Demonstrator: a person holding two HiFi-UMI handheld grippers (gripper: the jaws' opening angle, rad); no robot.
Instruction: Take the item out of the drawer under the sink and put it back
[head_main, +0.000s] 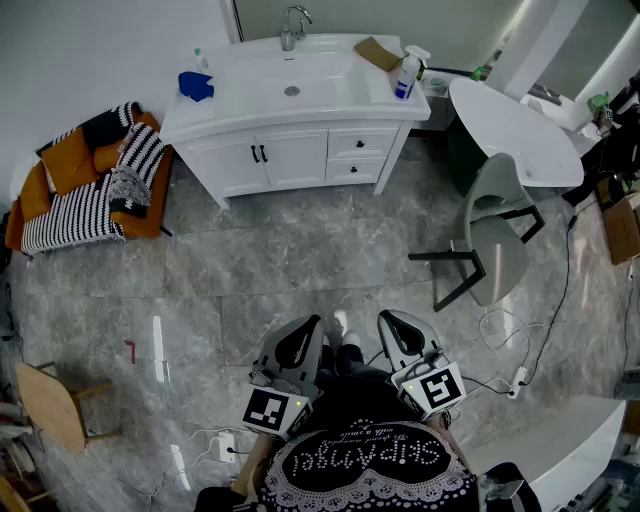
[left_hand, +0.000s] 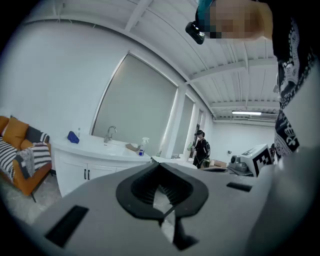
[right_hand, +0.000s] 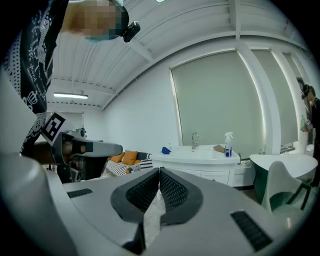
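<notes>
The white sink cabinet (head_main: 290, 150) stands against the far wall, across a stretch of grey floor from me. Its two small drawers (head_main: 360, 156) on the right side are closed, so the item inside is hidden. Both grippers are held low, close to my body and well short of the cabinet. My left gripper (head_main: 308, 328) is shut with nothing between its jaws, and its own view shows the cabinet (left_hand: 85, 167) far off to the left. My right gripper (head_main: 390, 325) is also shut and empty, with the cabinet (right_hand: 200, 167) ahead of it in the distance.
An orange sofa (head_main: 85, 185) with striped cushions sits left of the cabinet. A grey chair (head_main: 495, 235) and a white round table (head_main: 515, 130) stand to the right. Cables (head_main: 510, 350) lie on the floor nearby. A spray bottle (head_main: 407, 72) and blue cloth (head_main: 196, 86) rest on the counter.
</notes>
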